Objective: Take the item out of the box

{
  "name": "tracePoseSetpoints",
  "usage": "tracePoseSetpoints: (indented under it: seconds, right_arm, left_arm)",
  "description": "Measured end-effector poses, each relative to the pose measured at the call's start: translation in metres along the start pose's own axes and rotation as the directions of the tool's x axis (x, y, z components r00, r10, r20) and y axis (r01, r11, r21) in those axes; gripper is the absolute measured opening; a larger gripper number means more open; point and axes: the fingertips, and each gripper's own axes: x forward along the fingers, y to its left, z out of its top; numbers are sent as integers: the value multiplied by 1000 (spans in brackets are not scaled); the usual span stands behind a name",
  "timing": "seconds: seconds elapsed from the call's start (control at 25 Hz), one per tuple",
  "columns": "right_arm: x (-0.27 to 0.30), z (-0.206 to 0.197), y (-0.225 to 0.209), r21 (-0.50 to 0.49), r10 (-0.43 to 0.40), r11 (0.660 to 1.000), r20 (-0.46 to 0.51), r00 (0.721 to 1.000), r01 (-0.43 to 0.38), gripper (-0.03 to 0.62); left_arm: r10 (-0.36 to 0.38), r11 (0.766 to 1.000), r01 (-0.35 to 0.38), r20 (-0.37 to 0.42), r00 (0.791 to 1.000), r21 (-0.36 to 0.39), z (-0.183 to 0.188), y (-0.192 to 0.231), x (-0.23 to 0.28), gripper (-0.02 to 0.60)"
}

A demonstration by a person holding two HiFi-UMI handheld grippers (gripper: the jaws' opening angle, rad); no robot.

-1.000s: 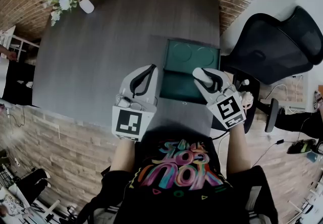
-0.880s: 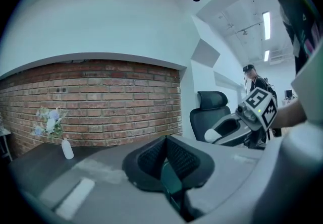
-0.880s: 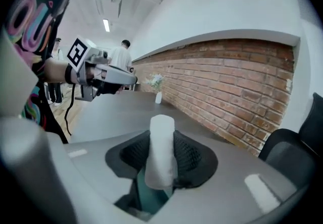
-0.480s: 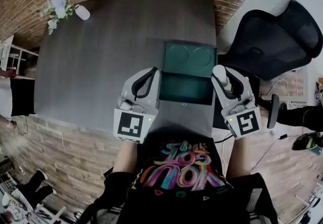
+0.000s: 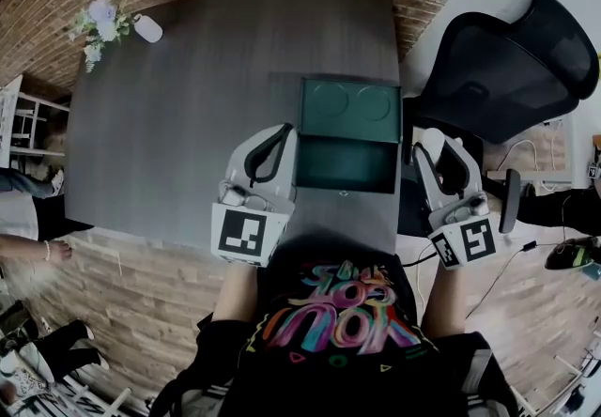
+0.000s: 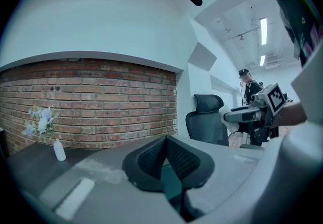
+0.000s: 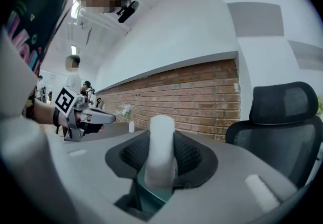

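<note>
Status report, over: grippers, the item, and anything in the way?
Left gripper shut, empty. Right gripper shut on white cylinder, out of the open green box, to its right. Office chair close beside it.

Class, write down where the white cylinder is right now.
In the head view the white cylinder is clamped in the right gripper, just right of the open green box, past the table's right edge and beside the black office chair.

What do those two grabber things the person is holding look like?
The left gripper and right gripper are both smooth light grey shells with black, bumpy-textured pads inside. Each carries a white cube printed with black square markers. The person wears a black T-shirt with rainbow-coloured lettering.
</note>
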Motion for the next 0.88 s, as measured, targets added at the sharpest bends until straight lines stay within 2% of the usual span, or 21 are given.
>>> tracePoseSetpoints:
  seconds: [0.88]
  right_arm:
    - [8,3,16,-2,25,1000,15,1000,-25,138]
  left_arm:
    - [20,1000,-20,24,1000,-18,0,10,-7,0]
